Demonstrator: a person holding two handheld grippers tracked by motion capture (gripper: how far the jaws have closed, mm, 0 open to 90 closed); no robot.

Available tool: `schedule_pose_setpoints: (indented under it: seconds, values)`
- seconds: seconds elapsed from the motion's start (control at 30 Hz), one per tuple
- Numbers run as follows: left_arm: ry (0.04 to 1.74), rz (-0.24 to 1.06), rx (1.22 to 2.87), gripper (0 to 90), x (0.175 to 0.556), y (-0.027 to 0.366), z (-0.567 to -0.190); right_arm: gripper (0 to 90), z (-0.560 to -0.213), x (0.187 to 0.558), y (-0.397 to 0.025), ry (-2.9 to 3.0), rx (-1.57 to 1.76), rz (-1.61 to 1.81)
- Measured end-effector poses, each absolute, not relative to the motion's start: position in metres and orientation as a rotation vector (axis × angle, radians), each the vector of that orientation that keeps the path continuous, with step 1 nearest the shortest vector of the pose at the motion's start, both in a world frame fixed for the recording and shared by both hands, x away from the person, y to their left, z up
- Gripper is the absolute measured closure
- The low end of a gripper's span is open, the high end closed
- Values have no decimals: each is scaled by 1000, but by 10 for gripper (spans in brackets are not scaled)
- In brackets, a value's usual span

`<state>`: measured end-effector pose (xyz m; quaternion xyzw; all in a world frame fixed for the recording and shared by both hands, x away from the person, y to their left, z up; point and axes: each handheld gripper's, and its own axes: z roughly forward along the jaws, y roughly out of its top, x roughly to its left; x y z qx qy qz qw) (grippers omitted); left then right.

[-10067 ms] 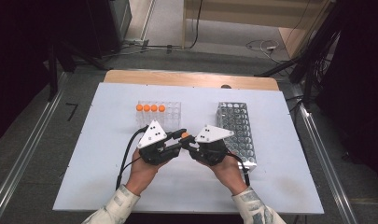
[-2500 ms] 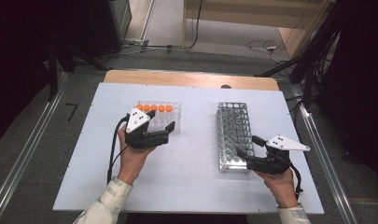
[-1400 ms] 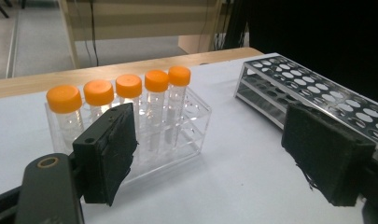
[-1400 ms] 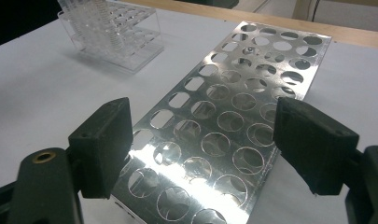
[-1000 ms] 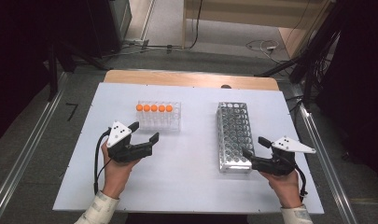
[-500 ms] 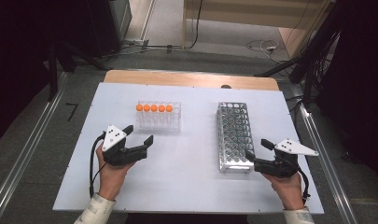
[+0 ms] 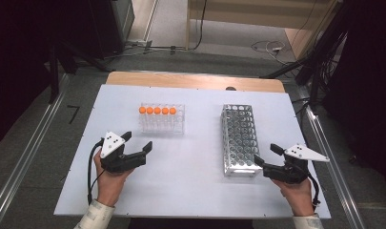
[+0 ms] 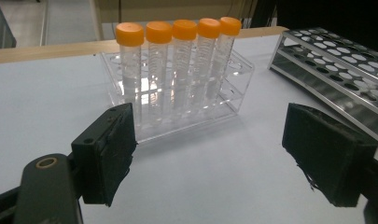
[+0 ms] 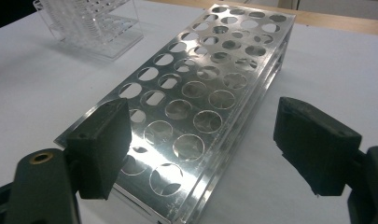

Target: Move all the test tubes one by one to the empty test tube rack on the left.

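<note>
Overhead, a white table [image 7: 190,191] holds a clear plastic rack [image 7: 162,119] left of centre. Five clear tubes [image 8: 177,70] stand upright in its back row, each with an orange screw cap [image 8: 129,33]. To its right, well apart, lies a long shiny metal rack [image 7: 239,139] with rows of round holes. The left gripper [image 7: 136,145], jaws spread wide and holding nothing, sits near the clear rack. The right gripper [image 7: 266,155], equally wide and unladen, sits just beside the metal rack's near corner.
</note>
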<state>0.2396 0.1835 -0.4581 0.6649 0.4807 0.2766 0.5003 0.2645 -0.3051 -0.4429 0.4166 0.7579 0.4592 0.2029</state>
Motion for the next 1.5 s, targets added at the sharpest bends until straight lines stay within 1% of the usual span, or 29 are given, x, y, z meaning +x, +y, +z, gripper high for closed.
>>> schedule_pose_setpoints:
  seconds: [0.6, 0.97, 1.2, 1.5]
  values:
    - [1208, 706, 1585, 179, 227, 199, -463, 177, -449, 260, -323, 2091, 1201, 1243]
    - [1261, 745, 1561, 179, 221, 217, -466, 177, -452, 256, -337, 2065, 1239, 1223]
    - [1307, 767, 1550, 179, 215, 231, -470, 176, -457, 254, -352, 2035, 1279, 1205]
    - [1418, 807, 1554, 167, 211, 250, -481, 166, -476, 259, -382, 1954, 1421, 1097]
